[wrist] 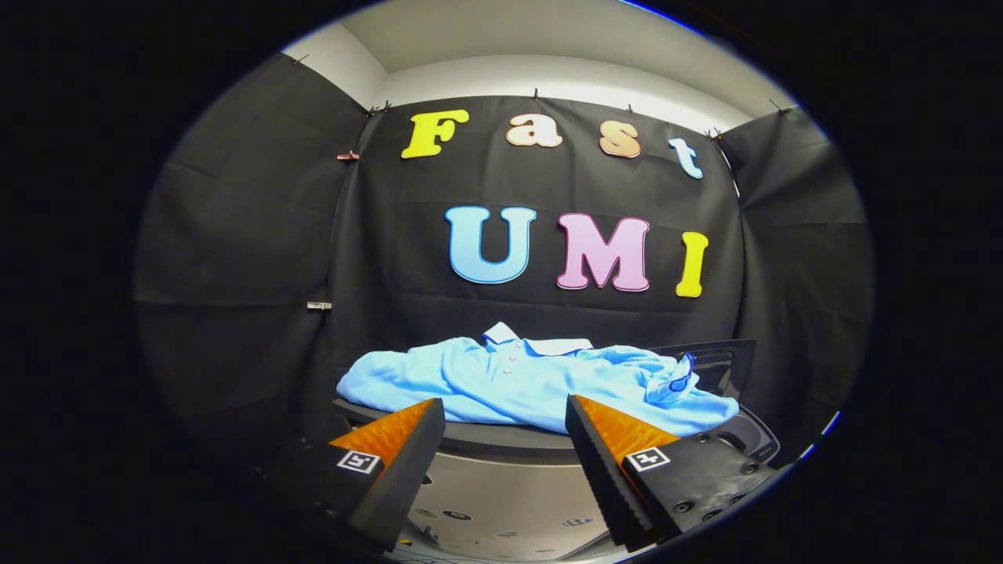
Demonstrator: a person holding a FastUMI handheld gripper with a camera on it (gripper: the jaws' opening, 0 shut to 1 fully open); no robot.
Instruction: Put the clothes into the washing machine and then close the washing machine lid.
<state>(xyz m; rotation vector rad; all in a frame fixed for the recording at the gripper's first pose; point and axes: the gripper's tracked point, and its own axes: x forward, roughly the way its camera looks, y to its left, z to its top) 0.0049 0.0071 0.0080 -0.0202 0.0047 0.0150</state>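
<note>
Fingers stand spread wide apart, with a clear gap between their tips and nothing held between them. They sit just short of the washing machine, pointing toward its front edge, and neither tip touches anything.

Just ahead of the tips, a light blue polo shirt lies spread flat across the top of the machine. Its white collar sits at the far side, near the booth's black cloth wall, with a short row of buttons below it. One sleeve drapes toward the left end of the machine's top, and the other reaches to the right, where the cloth bunches into a small fold with a darker blue trim. The shirt's near hem hangs slightly over the dark rim of the machine's top.

Behind the shirt on the right, a dark panel, apparently the raised lid, rises against the wall. Below the rim, between the fingers, the pale grey front of the machine shows.
</note>
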